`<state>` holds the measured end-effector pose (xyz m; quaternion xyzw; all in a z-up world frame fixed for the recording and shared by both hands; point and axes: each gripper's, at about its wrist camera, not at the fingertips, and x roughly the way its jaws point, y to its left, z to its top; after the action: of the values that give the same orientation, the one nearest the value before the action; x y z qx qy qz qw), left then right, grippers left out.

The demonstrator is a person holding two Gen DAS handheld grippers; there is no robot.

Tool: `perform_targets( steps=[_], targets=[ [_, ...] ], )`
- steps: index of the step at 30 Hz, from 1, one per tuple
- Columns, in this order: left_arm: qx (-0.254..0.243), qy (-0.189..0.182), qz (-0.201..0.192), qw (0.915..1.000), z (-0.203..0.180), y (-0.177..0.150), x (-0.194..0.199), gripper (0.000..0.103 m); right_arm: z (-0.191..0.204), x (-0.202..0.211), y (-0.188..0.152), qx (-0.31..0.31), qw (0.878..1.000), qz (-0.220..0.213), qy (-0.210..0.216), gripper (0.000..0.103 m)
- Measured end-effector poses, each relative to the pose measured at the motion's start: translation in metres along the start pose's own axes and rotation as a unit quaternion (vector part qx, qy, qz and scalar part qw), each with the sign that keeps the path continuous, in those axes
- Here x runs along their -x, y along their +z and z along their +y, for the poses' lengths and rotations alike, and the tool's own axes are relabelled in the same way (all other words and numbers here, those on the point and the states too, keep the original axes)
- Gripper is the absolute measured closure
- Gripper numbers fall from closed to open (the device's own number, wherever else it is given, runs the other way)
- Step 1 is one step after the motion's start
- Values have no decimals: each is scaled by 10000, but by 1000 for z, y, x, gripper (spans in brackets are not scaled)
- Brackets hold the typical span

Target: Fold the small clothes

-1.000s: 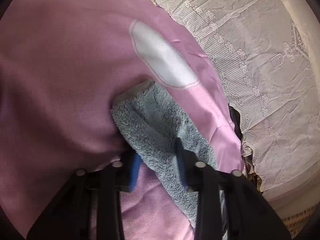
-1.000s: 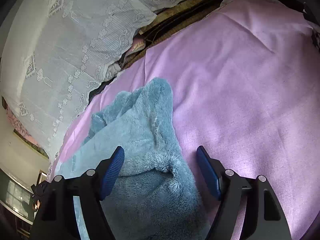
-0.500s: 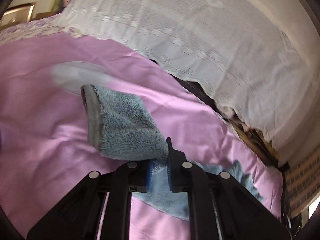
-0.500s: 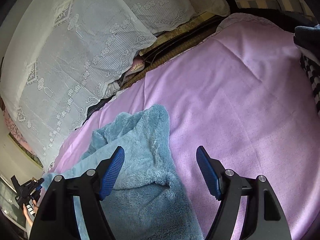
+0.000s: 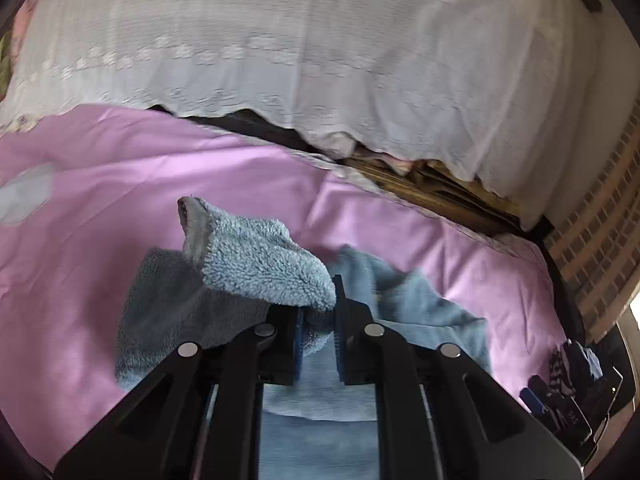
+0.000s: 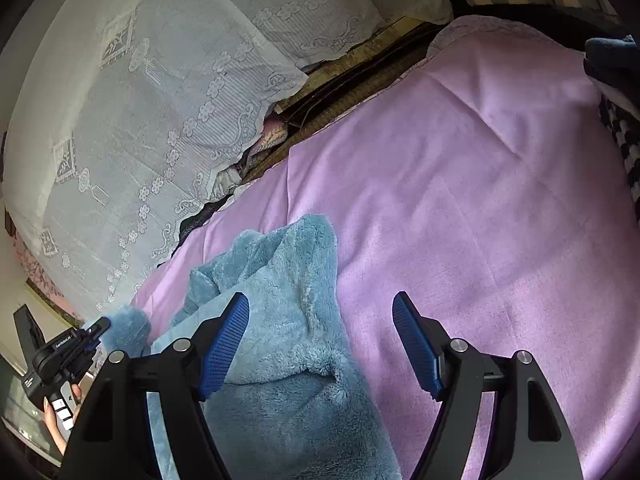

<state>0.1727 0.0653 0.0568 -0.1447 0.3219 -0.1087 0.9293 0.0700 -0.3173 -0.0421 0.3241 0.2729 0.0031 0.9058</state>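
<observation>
**A:** Biggest worry first?

**B:** Dragging the whole blue fleece garment (image 6: 288,320) across the pink sheet (image 6: 460,200), and rucking that sheet up with it. Likely from hauling the lifted sleeve (image 5: 256,256) too far with nothing pinning the body down.

**A:** Nothing pinning it?

**B:** Nothing visible. Right gripper (image 6: 320,304) poised with jaws spread wide, straddling the garment's right edge, gripping nothing.

**A:** And the other?

**B:** Left gripper (image 5: 316,320) pinched fully shut on the sleeve just behind its cuff, raised above the rest of the garment.

**A:** Next risk down?

**B:** Folding crooked. Sleeve twisted and flopping off to the left, so apt to land askew on a body lying crumpled near the sheet's edge, below the white lace cover (image 5: 320,40).

**A:** Smallest?

**B:** Losing the sleeve mid-swing. Thick, fluffy pile in a narrow pinch, probably easy to slip out under a quick pull.

**A:** Counts, large to small?

**B:** One pink sheet. One lace cover. One fleece garment, spread on the sheet, one sleeve aloft. One heap of dark striped clothes (image 6: 624,148) at the sheet's far side, number of pieces impossible to tell. Two grippers. One hand (image 6: 58,428) seen, on the left gripper's handle.
</observation>
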Motion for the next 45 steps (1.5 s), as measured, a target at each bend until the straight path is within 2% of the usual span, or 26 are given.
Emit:
perform_targets(
  steps=[8, 14, 15, 17, 18, 19, 20, 22, 24, 27, 30, 32, 33, 34, 38, 41, 44, 45],
  targets=[
    [-860, -364, 159, 9955, -99, -29, -21, 92, -7, 3, 5, -180, 9998, -63, 81, 28],
    [-1195, -364, 693, 9897, -133, -73, -61, 92, -16, 4, 8, -378, 9992, -91, 70, 28],
    [-1230, -319, 797, 9887, -134, -81, -68, 87, -17, 3, 8, -396, 9992, -70, 75, 28],
    [-1309, -271, 961, 9864, -135, -93, -77, 66, -17, 1, 7, -394, 9992, -41, 77, 28],
    [-1394, -255, 1019, 9846, -137, -99, -79, 51, -16, 0, 7, -369, 9993, -30, 73, 28],
    [-1489, -238, 1029, 9832, -139, -103, -79, 42, -15, 0, 7, -340, 9994, -21, 69, 28],
    [-1669, -232, 1017, 9804, -143, -108, -75, 40, -14, -1, 7, -306, 9995, -13, 67, 28],
    [-1970, -275, 961, 9753, -148, -114, -63, 24, -13, -1, 7, -260, 9996, -6, 59, 28],
    [-2083, -351, 899, 9733, -149, -118, -50, 16, -12, -1, 7, -218, 9997, -6, 52, 28],
    [-2110, -319, 733, 9742, -135, -112, -28, 14, -10, -2, 6, -186, 9997, 70, 127, 28],
    [-1862, 198, 381, 9816, -98, -90, -12, 9, -3, -5, 4, -230, 9984, 288, 429, 28],
    [-1477, 767, 128, 9860, -59, -71, -4, 8, 3, -9, 3, -293, 9956, 505, 726, 28],
    [-1308, 922, 103, 9871, -45, -64, -3, 8, 7, -12, 2, -301, 9941, 615, 839, 28],
    [-986, 1112, 132, 9888, -22, -57, -4, 8, 10, -16, 1, -303, 9929, 716, 895, 28],
    [-180, 1284, 642, 9895, 35, -51, -28, 8, 27, -42, -1, -285, 9902, 1149, 743, 28],
    [-160, 1425, 965, 9850, 52, -64, -54, 8, 37, -64, 0, -142, 9888, 1382, 550, 28],
    [-28, 1341, 1192, 9838, 59, -72, -65, 5, 45, -84, 1, -25, 9878, 1506, 404, 29],
    [-25, 1341, 1177, 9840, 59, -73, -63, 5, 49, -90, 2, 32, 9881, 1496, 369, 38]
  ],
)
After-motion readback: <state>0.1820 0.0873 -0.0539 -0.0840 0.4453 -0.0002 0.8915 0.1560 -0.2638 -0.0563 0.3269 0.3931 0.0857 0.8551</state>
